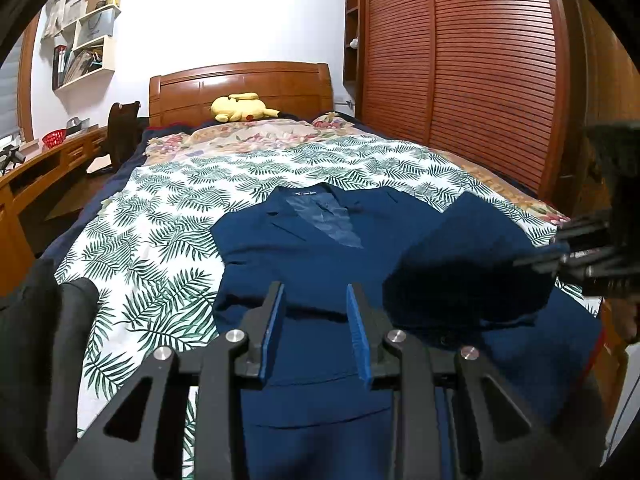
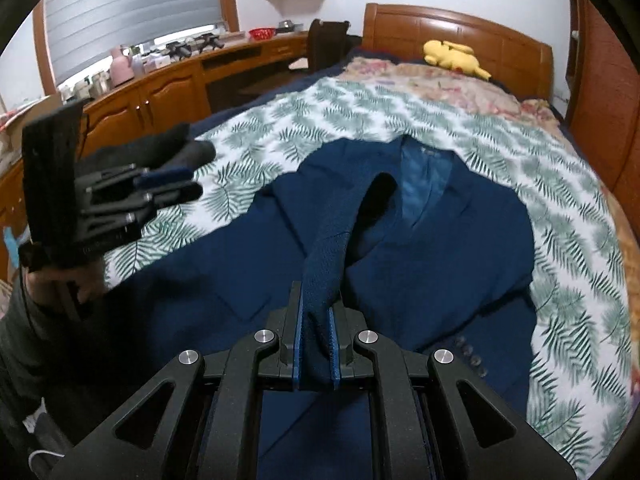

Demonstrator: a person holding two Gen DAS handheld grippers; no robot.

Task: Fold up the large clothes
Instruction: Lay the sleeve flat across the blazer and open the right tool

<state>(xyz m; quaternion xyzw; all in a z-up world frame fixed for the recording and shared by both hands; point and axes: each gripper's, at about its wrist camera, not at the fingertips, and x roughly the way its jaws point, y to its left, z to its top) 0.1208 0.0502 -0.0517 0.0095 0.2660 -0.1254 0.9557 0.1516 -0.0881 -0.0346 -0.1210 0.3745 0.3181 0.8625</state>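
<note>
A navy blue suit jacket [image 1: 320, 256] lies face up on the leaf-print bedspread [image 1: 160, 216], collar toward the headboard. My left gripper [image 1: 316, 300] is open and empty, hovering over the jacket's lower front; it also shows in the right wrist view [image 2: 188, 180]. My right gripper [image 2: 316, 320] is shut on the jacket's right sleeve [image 2: 332, 248] and holds it lifted over the jacket body [image 2: 440, 264]. In the left wrist view the right gripper [image 1: 560, 252] holds the raised sleeve [image 1: 472, 256] at the right.
A yellow plush toy [image 1: 240, 107] lies by the wooden headboard [image 1: 240, 88]. A louvred wooden wardrobe [image 1: 480, 60] runs along the bed's right side. A wooden desk [image 2: 168, 80] with small items and a chair [image 2: 326, 44] stand to the left.
</note>
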